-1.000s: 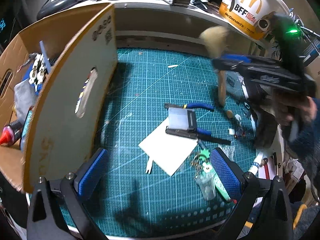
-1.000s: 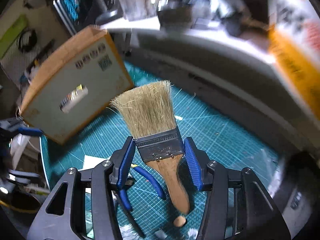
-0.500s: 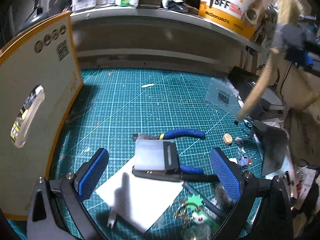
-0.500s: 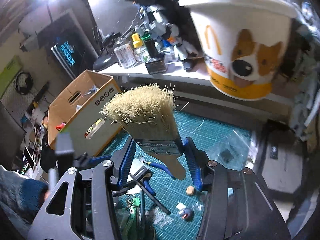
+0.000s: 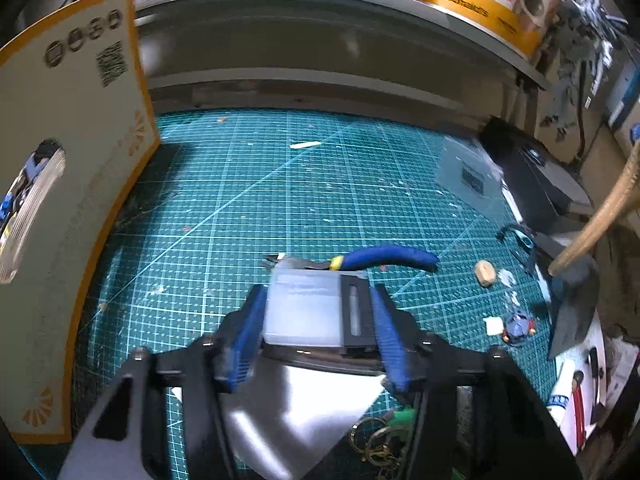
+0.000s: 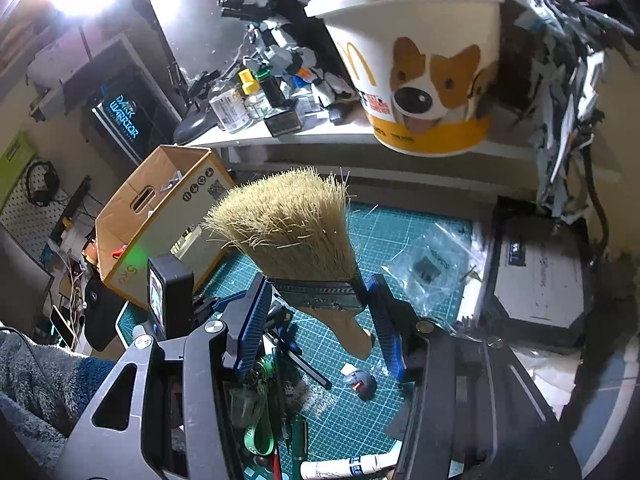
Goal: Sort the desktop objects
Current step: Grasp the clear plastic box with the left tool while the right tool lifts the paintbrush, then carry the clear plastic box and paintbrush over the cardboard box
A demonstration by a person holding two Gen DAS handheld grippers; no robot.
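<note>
Cluttered shelving runs along the back of a green cutting mat (image 5: 280, 184), with a cardboard box (image 5: 72, 168) standing at the mat's left edge and a big printed paper bucket (image 6: 424, 80) on the shelf at the back right. Near the mat's front edge lies a small translucent case (image 5: 304, 308) with a dark end piece, resting on blue-handled pliers (image 5: 384, 260) and on a white sheet (image 5: 304, 412). Its long axis runs across the mat, left to right, so its two short ends face the blue pads.

That is the relation the next move turns on: the left gripper (image 5: 316, 320) points steeply down at the case, directly over it, and its jaws are closing with the case between them. The pads look to be right at its ends, though whether they press yet I cannot tell for sure. The pliers under it may drag along if the lift is hasty.

Over the mat's right side, the right gripper (image 6: 320, 312) is clamped on the metal band of a paintbrush (image 6: 296, 224), bristles up. It is farther from the case, so the left hand is the nearer one, and the box at the left edge seems the likely place for it.
</note>
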